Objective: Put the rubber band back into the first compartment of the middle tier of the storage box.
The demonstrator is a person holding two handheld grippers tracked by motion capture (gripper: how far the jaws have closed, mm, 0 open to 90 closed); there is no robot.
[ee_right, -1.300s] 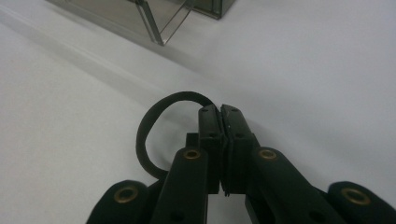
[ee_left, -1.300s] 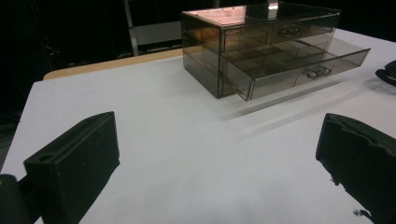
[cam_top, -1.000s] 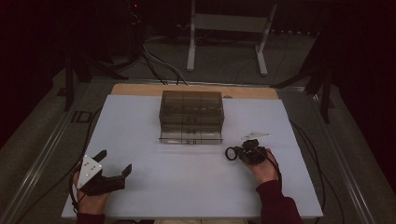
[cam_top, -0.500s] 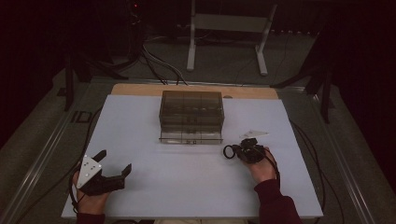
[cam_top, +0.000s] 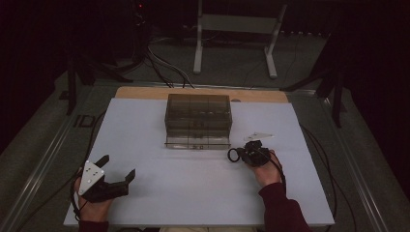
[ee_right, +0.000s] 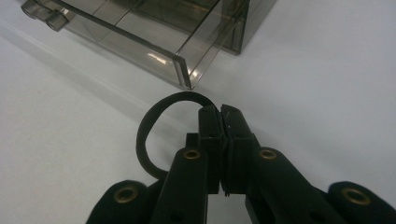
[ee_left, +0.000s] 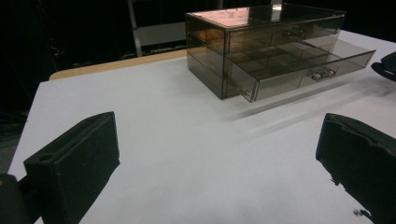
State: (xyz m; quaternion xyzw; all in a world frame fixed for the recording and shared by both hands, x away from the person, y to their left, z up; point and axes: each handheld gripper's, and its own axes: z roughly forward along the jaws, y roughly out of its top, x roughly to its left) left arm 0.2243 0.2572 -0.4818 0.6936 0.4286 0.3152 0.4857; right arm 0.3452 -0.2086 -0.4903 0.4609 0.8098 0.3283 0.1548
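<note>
- High view: a white rectangular surface [cam_top: 193, 188] stood on a dark floor; a smoky clear-plastic drawer box [cam_top: 198, 120] sat mid-surface, bottom drawer out.
- Left gripper view: the left gripper [ee_left: 219, 163] held its blocky matte fingers wide apart.
- Right gripper view: the right gripper [ee_right: 221, 122] had its fingers clamped on a black band loop [ee_right: 150, 125] near the drawer corner.

Dim overall, with darkness swallowing the surroundings past the table [cam_top: 193, 193] in the high view. Lit from above, perhaps slightly from behind, judging by soft shadows stretching forward from the smoky drawer box [ee_left: 261, 51]. Mild glare on the box lid and a small highlight on the open drawer's corner [ee_right: 180, 70]. Grainy, soft in the high view. Near jaws of the left hand-held gripper [ee_left: 219, 172] blurred; right gripper view sharper up close, hazy farther off.
</note>
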